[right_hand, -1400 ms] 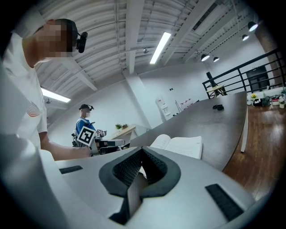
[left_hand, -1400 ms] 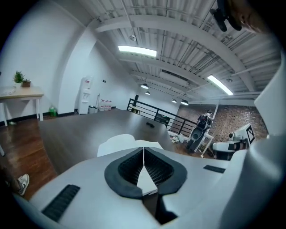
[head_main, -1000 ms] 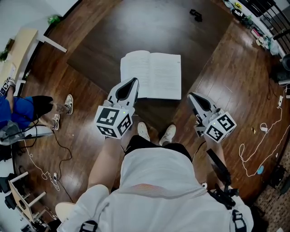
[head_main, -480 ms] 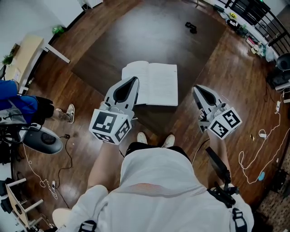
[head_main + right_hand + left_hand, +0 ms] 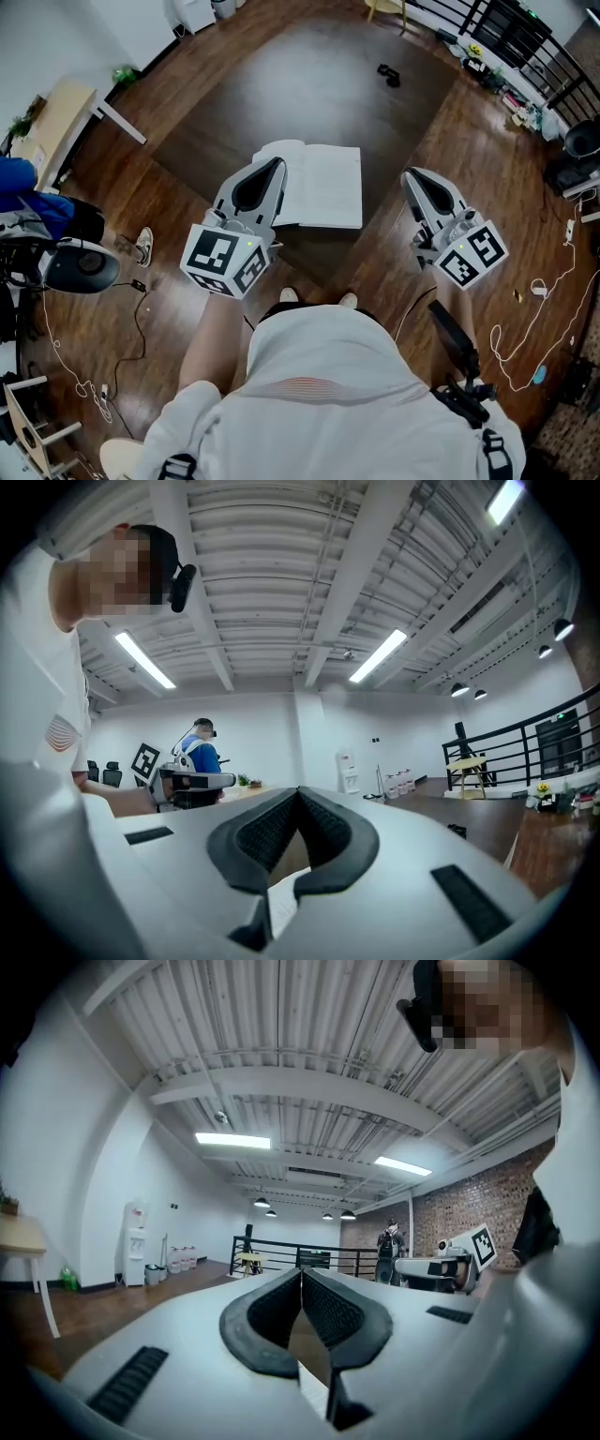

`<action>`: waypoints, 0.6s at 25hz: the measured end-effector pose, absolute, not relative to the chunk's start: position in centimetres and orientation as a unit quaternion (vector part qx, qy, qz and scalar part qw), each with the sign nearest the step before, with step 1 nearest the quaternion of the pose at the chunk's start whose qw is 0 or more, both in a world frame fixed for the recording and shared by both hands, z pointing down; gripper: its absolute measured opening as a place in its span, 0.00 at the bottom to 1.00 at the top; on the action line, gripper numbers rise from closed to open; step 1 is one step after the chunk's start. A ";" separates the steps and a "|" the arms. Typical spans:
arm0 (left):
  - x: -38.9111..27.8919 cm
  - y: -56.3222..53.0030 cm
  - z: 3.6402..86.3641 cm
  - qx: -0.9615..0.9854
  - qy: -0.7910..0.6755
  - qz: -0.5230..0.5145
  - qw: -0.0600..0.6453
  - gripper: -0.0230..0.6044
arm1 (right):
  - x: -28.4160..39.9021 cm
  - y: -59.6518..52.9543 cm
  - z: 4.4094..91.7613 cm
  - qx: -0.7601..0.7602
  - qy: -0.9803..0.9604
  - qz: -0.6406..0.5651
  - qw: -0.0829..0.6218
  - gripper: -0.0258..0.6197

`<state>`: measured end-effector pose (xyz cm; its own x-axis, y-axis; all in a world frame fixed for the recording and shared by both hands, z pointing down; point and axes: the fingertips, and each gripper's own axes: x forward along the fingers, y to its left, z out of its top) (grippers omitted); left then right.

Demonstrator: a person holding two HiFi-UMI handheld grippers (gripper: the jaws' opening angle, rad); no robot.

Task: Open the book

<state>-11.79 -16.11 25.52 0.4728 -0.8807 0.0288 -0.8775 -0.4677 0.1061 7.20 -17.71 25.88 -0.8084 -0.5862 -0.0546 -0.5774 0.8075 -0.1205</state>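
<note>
The book (image 5: 319,183) lies open, white pages up, on a dark brown table (image 5: 281,75) below me. My left gripper (image 5: 277,164) hovers above the book's left page with its jaws shut and nothing in them. My right gripper (image 5: 410,174) hangs apart from the book, to the right of its right edge, also shut and empty. In the left gripper view the left gripper (image 5: 301,1272) points level across the room, pads together. The right gripper view shows the right gripper (image 5: 298,791) the same way, with a sliver of white page (image 5: 281,902) under its jaws.
A small black object (image 5: 387,73) sits at the table's far side. A light wooden desk (image 5: 56,122), a person in blue (image 5: 19,183) and a chair (image 5: 80,267) are at the left. Cables (image 5: 525,309) trail over the floor at the right; a railing (image 5: 506,33) runs behind.
Both grippers have risen, still shut and empty. The open book has not moved and looks smaller and farther below. The person in blue has shifted toward the left edge.
</note>
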 end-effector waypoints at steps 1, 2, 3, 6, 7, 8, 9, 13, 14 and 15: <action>-11.7 -16.1 25.4 0.857 -0.513 -0.016 0.053 0.06 | 7.2 -17.6 25.6 -0.305 0.950 -0.046 0.045 0.03; -11.6 -16.1 25.3 0.857 -0.512 -0.016 0.053 0.06 | 7.1 -17.5 25.3 -0.304 0.951 -0.043 0.044 0.03; -11.5 -16.1 25.2 0.857 -0.512 -0.016 0.054 0.06 | 7.1 -17.5 25.2 -0.303 0.951 -0.042 0.044 0.03; -11.0 -15.9 25.0 0.859 -0.509 -0.012 0.054 0.06 | 7.3 -17.0 25.0 -0.302 0.951 -0.045 0.048 0.03; -10.9 -15.9 25.0 0.860 -0.508 -0.010 0.054 0.06 | 7.4 -16.9 25.0 -0.303 0.951 -0.047 0.049 0.03; -10.9 -15.8 25.0 0.860 -0.507 -0.009 0.054 0.06 | 7.4 -16.9 25.0 -0.304 0.950 -0.047 0.049 0.03; -10.9 -15.8 25.0 0.861 -0.506 -0.009 0.054 0.06 | 7.3 -16.8 24.9 -0.305 0.950 -0.047 0.049 0.03; -11.6 -15.1 25.2 0.866 -0.498 -0.008 0.055 0.06 | 6.5 -16.0 25.0 -0.318 0.946 -0.039 0.046 0.03; -11.8 -14.9 25.2 0.867 -0.495 -0.007 0.055 0.06 | 6.2 -15.7 25.0 -0.322 0.945 -0.035 0.043 0.03; -12.1 -14.7 25.2 0.868 -0.494 -0.006 0.055 0.06 | 5.9 -15.3 24.9 -0.326 0.944 -0.030 0.040 0.03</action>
<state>-12.06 -14.75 25.17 0.5125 -0.8576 0.0438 -0.8562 -0.5065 0.1021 5.92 -15.35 24.94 -0.7839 -0.6183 -0.0566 -0.6134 0.7854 -0.0833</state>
